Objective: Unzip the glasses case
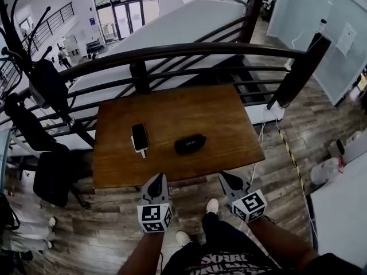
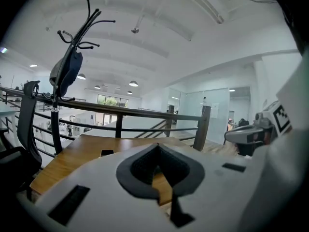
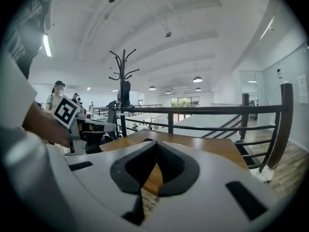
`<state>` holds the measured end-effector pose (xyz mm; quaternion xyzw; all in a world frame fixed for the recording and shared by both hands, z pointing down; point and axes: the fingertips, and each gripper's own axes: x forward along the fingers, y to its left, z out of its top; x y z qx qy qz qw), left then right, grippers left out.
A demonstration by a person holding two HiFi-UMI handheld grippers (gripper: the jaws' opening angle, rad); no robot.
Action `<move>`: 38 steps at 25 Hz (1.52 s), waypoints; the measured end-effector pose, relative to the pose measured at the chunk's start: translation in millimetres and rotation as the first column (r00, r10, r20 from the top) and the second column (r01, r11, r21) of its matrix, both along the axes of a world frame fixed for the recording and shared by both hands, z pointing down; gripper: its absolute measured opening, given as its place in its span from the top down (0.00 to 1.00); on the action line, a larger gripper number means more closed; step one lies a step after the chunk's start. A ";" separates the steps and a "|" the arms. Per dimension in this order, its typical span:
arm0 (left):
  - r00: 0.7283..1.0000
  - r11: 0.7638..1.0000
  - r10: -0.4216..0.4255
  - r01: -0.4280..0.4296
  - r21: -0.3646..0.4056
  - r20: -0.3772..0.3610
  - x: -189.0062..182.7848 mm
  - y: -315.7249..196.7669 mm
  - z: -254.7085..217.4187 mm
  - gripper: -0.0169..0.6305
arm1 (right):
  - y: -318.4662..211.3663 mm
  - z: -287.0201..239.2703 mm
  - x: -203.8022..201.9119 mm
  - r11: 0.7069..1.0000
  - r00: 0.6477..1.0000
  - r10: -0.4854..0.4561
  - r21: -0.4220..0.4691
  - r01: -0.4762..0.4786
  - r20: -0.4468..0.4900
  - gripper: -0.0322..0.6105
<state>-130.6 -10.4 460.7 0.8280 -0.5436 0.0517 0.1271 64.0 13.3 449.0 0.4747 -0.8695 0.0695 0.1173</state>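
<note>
The black glasses case (image 1: 190,144) lies shut on the wooden table (image 1: 223,125), a little right of its middle. Both grippers hang at the table's near edge, short of the case and touching nothing. My left gripper (image 1: 158,177) points at the table below the phone, and its jaws meet at the tip (image 2: 157,146) with nothing between them. My right gripper (image 1: 225,176) is to the right of the case, jaws also shut and empty (image 3: 155,143). In both gripper views the jaws hide the case.
A black phone on a white base (image 1: 140,137) lies left of the case. A dark railing (image 1: 189,50) runs behind the table. A coat rack (image 1: 34,67) and an office chair (image 1: 49,171) stand at the left, and a white table (image 1: 344,205) at the right.
</note>
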 end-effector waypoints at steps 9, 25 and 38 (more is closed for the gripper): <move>0.996 0.994 -0.068 0.073 -0.082 0.061 29.6 -118.8 44.5 0.97 | -132.5 44.4 13.6 0.983 0.983 -0.176 -0.063 0.172 -0.051 0.95; 0.980 0.870 0.157 -0.079 -0.486 0.123 72.6 -197.0 218.5 0.97 | -269.1 187.7 -23.7 0.764 0.660 -0.641 -0.400 0.505 -0.391 0.80; 0.906 0.757 0.382 -0.194 -0.624 0.182 90.6 -235.1 285.7 0.88 | -301.9 262.7 -56.0 0.612 0.316 -0.784 -0.579 0.539 -0.534 0.73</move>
